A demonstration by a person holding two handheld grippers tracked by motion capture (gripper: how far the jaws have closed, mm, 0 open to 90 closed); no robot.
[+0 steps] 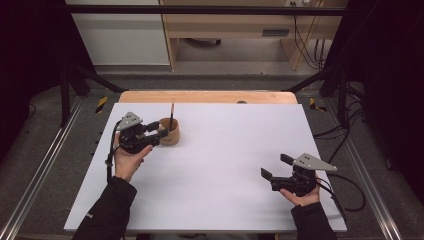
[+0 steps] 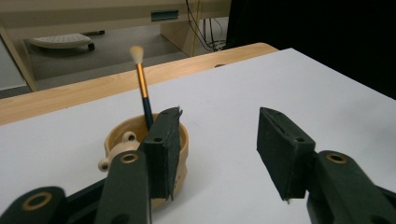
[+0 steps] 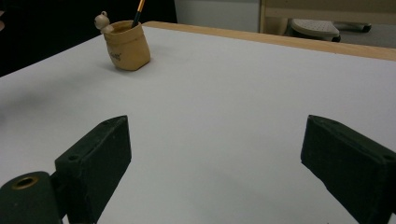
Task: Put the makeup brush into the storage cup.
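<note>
Hovering open left tongs [image 1: 161, 133] beside the brush cup [image 1: 171, 132], far left.
Needing a reach toward the upright brush [image 2: 143, 91]; resting right tongs [image 1: 276, 167] open, near right.

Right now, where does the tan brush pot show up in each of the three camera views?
High view: the tan brush pot sits left of centre, just beyond the left tool.
Left gripper view: lower left, partly behind one jaw.
Right gripper view: upper left, far across the sheet.
Shared landmark: the paintbrush standing in it.
</note>
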